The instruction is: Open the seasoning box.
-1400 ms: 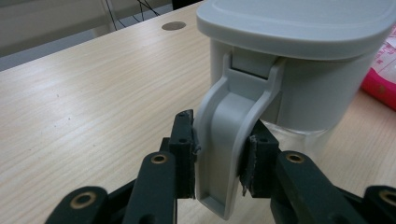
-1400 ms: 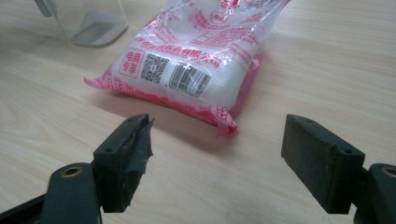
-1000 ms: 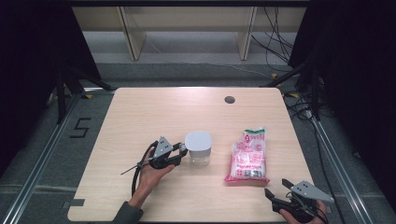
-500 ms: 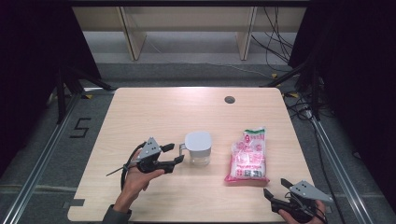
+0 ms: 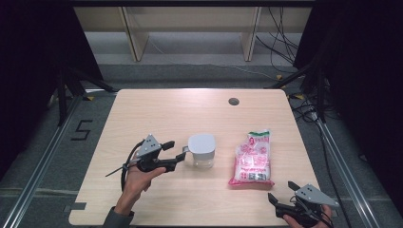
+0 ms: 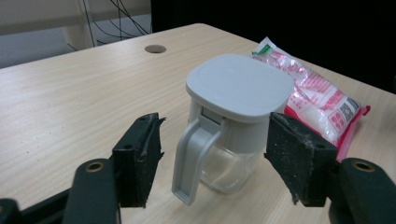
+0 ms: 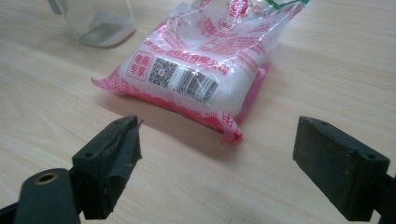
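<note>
From the high view, I see my left gripper (image 5: 177, 151) just beside the lidded jar (image 5: 201, 150) near the middle of the table (image 5: 157, 111), its jaws having just opened, nothing clamped. The pink bag (image 5: 252, 158) lies to the jar's right, and my right gripper (image 5: 281, 194) sits at the near edge. In the left gripper view, the jar's handle (image 6: 194, 157) stands between my spread pads (image 6: 137, 158), apart from both. In the right gripper view, my jaws gape empty before the bag (image 7: 196, 65).
</note>
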`<state>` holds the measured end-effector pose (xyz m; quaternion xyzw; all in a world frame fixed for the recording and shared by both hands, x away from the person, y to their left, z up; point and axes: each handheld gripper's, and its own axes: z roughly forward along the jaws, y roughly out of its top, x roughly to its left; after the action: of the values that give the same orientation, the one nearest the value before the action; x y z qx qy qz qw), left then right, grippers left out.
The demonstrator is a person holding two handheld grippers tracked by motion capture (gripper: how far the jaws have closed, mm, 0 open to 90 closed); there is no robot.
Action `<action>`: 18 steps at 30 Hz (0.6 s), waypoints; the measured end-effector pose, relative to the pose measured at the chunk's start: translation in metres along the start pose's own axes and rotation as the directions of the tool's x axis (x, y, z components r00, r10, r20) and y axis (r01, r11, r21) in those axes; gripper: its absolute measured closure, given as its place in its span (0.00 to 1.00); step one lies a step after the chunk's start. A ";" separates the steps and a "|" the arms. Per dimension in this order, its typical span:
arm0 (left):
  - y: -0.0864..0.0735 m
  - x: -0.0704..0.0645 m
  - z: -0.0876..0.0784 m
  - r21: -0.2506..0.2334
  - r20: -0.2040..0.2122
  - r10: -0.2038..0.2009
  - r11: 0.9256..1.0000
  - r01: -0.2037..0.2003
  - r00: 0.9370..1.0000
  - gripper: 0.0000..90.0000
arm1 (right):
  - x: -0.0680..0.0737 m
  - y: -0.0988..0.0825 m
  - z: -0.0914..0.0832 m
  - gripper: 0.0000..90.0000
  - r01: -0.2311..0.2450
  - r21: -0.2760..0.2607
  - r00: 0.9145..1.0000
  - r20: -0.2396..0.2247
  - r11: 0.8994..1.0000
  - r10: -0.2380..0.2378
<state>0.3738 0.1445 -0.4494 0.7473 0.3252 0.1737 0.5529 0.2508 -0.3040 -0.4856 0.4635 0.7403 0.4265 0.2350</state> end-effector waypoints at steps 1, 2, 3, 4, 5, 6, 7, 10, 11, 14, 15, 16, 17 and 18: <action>0.001 0.000 0.000 -0.008 0.001 0.002 1.000 -0.002 1.000 0.38 | 0.004 0.000 -0.001 0.17 -0.031 0.006 1.000 0.006 1.000 0.031; 0.001 0.000 0.000 -0.008 0.001 0.002 1.000 -0.002 1.000 0.38 | 0.004 0.000 -0.001 0.17 -0.031 0.006 1.000 0.006 1.000 0.031; 0.003 -0.001 0.000 -0.013 -0.003 0.005 1.000 -0.005 1.000 0.38 | 0.001 0.001 0.000 0.17 0.020 -0.013 1.000 -0.004 1.000 -0.020; 0.004 -0.002 0.000 -0.020 -0.003 0.016 1.000 -0.016 1.000 0.41 | 0.004 0.001 0.001 0.17 0.040 -0.015 0.999 -0.004 0.999 -0.040; 0.005 -0.002 0.000 -0.023 -0.002 0.029 0.999 -0.029 1.000 0.44 | 0.004 0.001 0.001 0.17 0.048 -0.008 0.999 -0.005 0.999 -0.048; 0.007 -0.001 0.001 -0.021 -0.044 0.075 0.997 -0.076 0.996 0.44 | 0.004 0.001 0.001 0.17 0.048 -0.008 0.999 -0.005 0.999 -0.048; 0.008 -0.004 0.003 -0.024 -0.011 0.070 0.997 -0.071 0.997 0.49 | 0.005 0.001 0.002 0.19 0.069 -0.005 0.998 -0.001 0.998 -0.069; 0.009 -0.005 0.006 -0.030 0.012 0.070 0.997 -0.070 0.997 0.55 | 0.008 0.001 0.002 0.20 0.039 0.007 0.999 0.001 0.999 -0.039; 0.011 -0.005 0.007 -0.027 0.004 0.094 0.995 -0.093 0.996 0.60 | 0.006 0.002 0.001 0.24 0.055 -0.001 0.998 -0.005 0.998 -0.055; 0.010 -0.005 0.010 -0.018 -0.012 0.081 0.997 -0.081 0.997 0.66 | 0.005 0.001 0.001 0.27 0.068 0.000 0.998 0.003 0.998 -0.068; 0.010 -0.005 0.011 -0.014 -0.020 0.073 0.997 -0.074 0.997 0.67 | 0.005 0.001 0.001 0.27 0.058 0.000 0.998 -0.002 0.998 -0.058; 0.010 -0.005 0.013 -0.024 -0.014 0.060 0.998 -0.060 0.998 0.70 | 0.006 0.001 0.000 0.27 0.046 0.003 0.999 0.011 0.999 -0.046; 0.011 -0.004 0.014 -0.022 -0.022 0.066 0.998 -0.067 0.998 0.71 | 0.008 0.001 -0.001 0.27 0.033 0.005 0.999 0.013 0.999 -0.033; 0.012 -0.004 0.014 -0.019 -0.017 0.073 0.997 -0.073 0.997 0.71 | 0.004 0.002 0.000 0.27 0.076 -0.021 0.997 0.025 0.997 -0.075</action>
<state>0.3831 0.1294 -0.4429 0.7517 0.3003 0.2030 0.5509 0.2493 -0.2998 -0.4839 0.4378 0.7497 0.4196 0.2649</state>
